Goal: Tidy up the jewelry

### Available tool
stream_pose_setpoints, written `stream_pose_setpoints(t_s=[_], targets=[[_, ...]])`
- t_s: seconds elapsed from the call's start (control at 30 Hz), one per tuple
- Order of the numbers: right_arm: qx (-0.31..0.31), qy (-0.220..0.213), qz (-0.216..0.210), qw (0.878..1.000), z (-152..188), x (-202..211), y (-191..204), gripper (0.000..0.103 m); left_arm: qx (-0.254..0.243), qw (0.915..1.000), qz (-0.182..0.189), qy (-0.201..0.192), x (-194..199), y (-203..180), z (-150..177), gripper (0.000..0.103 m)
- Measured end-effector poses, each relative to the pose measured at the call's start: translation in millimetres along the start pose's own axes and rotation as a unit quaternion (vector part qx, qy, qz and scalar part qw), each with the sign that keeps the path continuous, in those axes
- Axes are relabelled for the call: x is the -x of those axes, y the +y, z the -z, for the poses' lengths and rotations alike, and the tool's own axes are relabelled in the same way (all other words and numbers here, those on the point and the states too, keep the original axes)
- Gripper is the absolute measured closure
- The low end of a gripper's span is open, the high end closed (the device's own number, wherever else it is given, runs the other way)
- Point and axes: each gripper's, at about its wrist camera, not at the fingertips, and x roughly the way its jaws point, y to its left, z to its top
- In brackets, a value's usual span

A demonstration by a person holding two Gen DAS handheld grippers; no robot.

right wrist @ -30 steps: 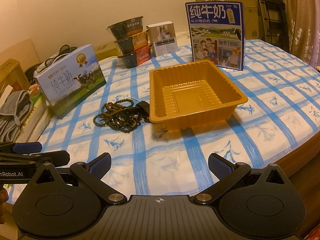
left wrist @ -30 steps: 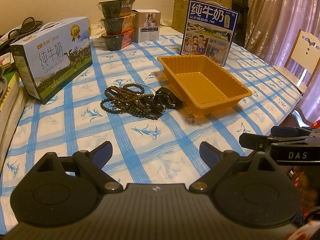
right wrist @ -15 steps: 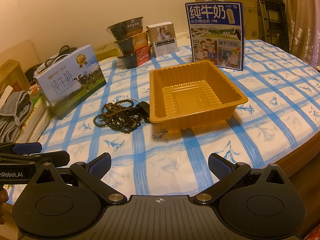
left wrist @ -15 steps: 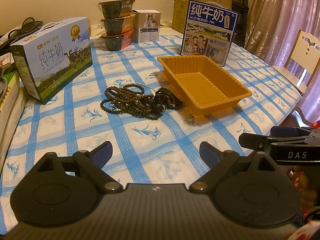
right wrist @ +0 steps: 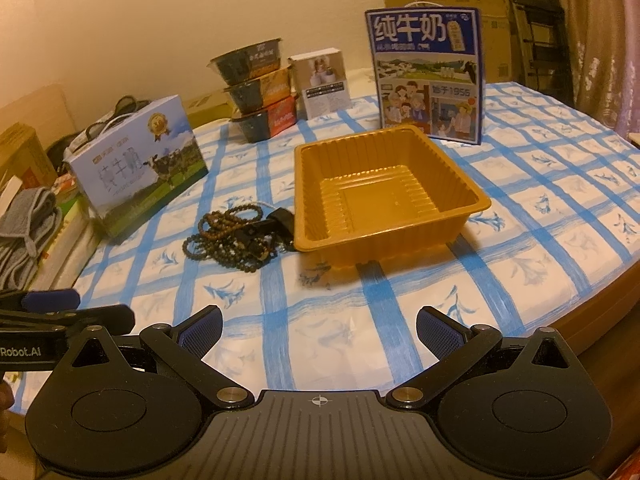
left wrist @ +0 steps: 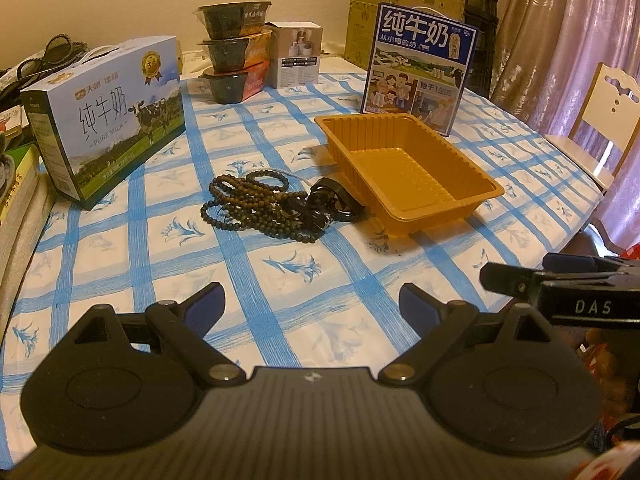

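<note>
A tangle of dark brown bead strings with a black bangle lies on the blue-checked tablecloth, just left of an empty orange plastic tray. My left gripper is open and empty, held above the table's near edge, well short of the beads. My right gripper is open and empty too, near the front edge, facing the tray. Each gripper shows at the side of the other's view.
A pale blue milk carton lies at the left. A dark blue milk box stands behind the tray. Stacked food bowls and a small white box stand at the back. A chair is at the right.
</note>
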Motion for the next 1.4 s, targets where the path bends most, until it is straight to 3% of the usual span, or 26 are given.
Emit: stream_pose_setpoints(t_s=[0.27, 0.63, 0.7, 0.93, 1.23, 1.4], targets=[[-0.057, -0.042, 0.003, 0.997, -5.9, -3.0, -34.7, 0.000, 0.004, 1.0000, -0.004, -0.001, -13.9, 9.9, -6.7, 0.010], [-0.079, -0.100, 0.054, 0.990, -6.0, -41.3, -90.0, 0.000, -0.004, 0.9998, -0.019, -0.008, -71.5, 13.1, -13.5, 0.010], [-0.085, -0.109, 0.058, 0.989, -8.1, -54.2, -101.4, 0.012, -0.003, 0.9998, -0.021, -0.005, -84.0, 16.1, -16.3, 0.011], [-0.110, -0.148, 0.085, 0.979, -20.4, -96.0, -133.3, 0.022, -0.004, 0.9994, -0.035, -0.006, -117.1, 24.7, -27.4, 0.011], [-0.130, -0.186, 0.075, 0.971, -33.5, -137.7, -159.5, 0.047, -0.015, 0.9990, -0.039, -0.012, -149.8, 24.3, -44.8, 0.014], [-0.127, -0.184, 0.064, 0.973, -39.3, -156.0, -164.2, 0.067, -0.021, 0.9991, -0.034, -0.017, -161.0, 21.0, -50.5, 0.018]])
